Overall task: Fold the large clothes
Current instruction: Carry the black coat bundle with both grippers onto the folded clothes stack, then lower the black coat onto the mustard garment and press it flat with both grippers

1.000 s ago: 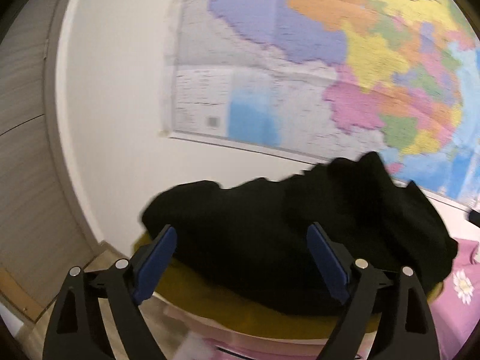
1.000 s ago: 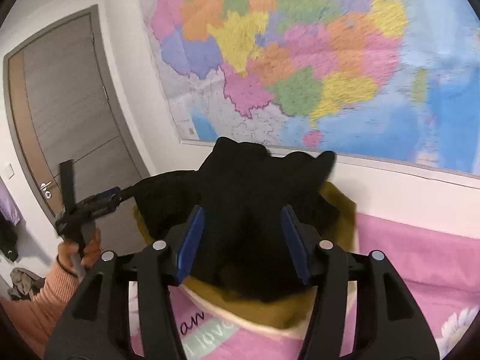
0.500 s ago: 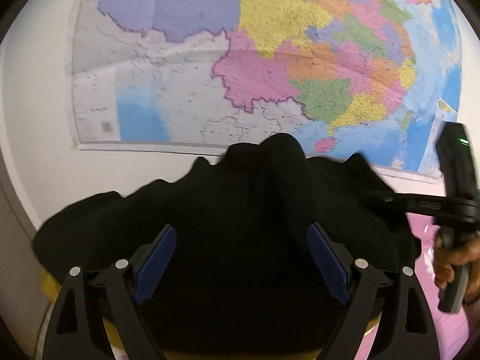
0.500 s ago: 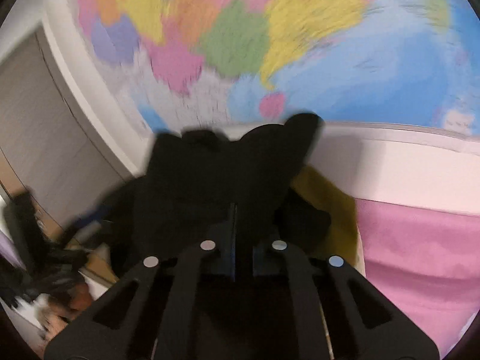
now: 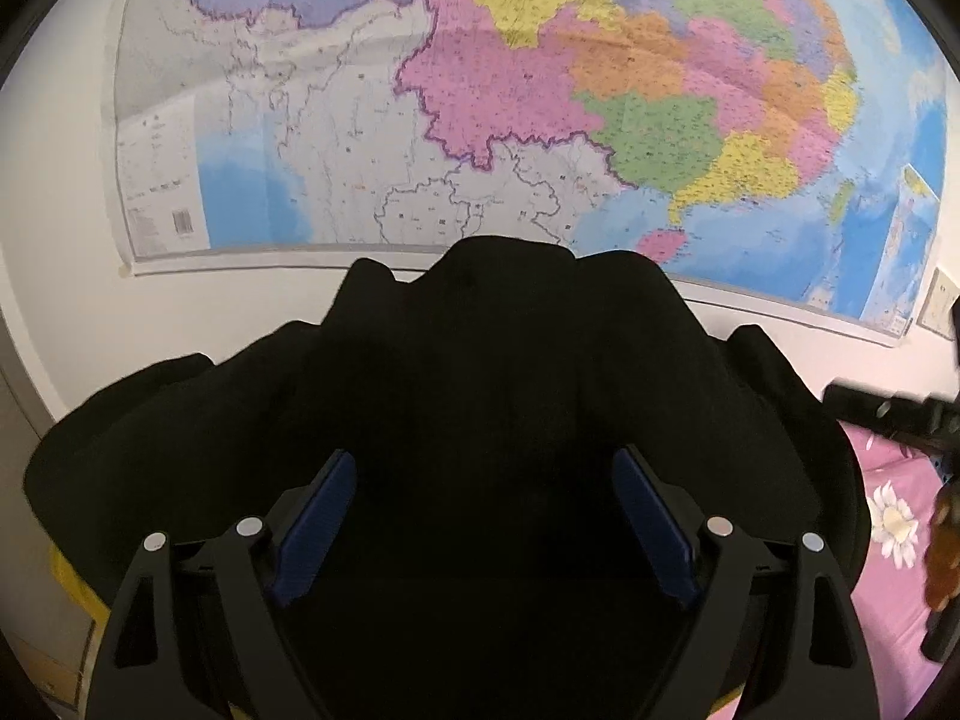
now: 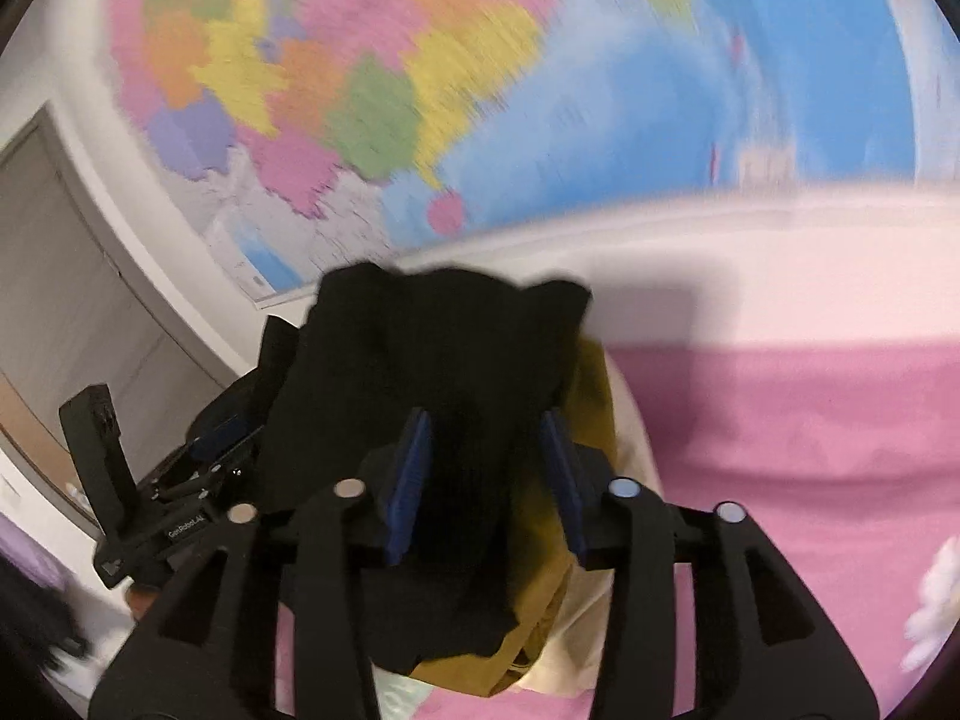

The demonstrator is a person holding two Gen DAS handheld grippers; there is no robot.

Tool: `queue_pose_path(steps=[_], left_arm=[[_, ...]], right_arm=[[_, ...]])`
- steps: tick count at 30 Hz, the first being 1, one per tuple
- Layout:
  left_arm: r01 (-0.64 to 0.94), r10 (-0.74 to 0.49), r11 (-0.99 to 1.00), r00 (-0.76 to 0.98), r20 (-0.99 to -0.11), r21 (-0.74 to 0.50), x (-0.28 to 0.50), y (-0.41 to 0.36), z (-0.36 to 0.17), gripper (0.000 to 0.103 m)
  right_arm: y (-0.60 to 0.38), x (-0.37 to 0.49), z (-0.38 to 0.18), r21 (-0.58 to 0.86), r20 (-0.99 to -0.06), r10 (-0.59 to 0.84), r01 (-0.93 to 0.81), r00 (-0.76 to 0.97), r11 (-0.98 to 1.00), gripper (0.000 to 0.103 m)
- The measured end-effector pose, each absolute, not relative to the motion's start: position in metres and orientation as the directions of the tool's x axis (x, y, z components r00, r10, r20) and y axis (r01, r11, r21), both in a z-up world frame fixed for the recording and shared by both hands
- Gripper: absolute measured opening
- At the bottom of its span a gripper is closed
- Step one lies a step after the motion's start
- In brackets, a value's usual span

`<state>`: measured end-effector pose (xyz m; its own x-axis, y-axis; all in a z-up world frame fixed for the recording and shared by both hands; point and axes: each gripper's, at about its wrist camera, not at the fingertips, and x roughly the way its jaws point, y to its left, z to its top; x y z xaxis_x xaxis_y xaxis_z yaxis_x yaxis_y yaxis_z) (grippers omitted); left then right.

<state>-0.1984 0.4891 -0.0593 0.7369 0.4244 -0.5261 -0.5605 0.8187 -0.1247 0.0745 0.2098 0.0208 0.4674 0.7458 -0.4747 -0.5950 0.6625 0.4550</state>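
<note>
Black garment [image 5: 480, 432] lying bunched in a heap on top of a mustard-yellow garment [image 6: 540, 594], both sitting on a bed with a pink floral sheet [image 6: 810, 420] beneath a wall map [image 5: 540, 90]. The black piece is showing lumps and loose peaks, not flat panels or straight edges, so the folding appears to be at an early stage: spreading, squaring and the folds themselves all seem to be left to do, and the yellow piece underneath is likewise looking unfolded.

Left tongs [image 5: 483, 531] are standing spread wide just over the black heap, with dark cloth lying between the blue pads; whether they are touching it cannot be told. Right tongs [image 6: 486, 480] are opening, with a ridge of black cloth between the pads [image 6: 411, 480] but not visibly pinched.

No basket, box or other container is showing in either view.
</note>
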Motion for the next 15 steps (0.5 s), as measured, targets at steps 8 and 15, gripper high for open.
queue_pose_path(steps=[8,15], left_arm=[[-0.602,0.505,0.795,0.723,-0.470,-0.073,-0.224,0.469,-0.050,0.086],[-0.636,0.497,0.763,0.691,-0.525,-0.116,-0.236,0.488,-0.069,0.087]], right_arm=[[0.254,0.024,0.041,0.193,-0.440,0.767,-0.785,0.467,0.589,0.048],[0.292,0.042,0.001,0.221,-0.545,0.730,-0.770,0.412,0.599,0.051]])
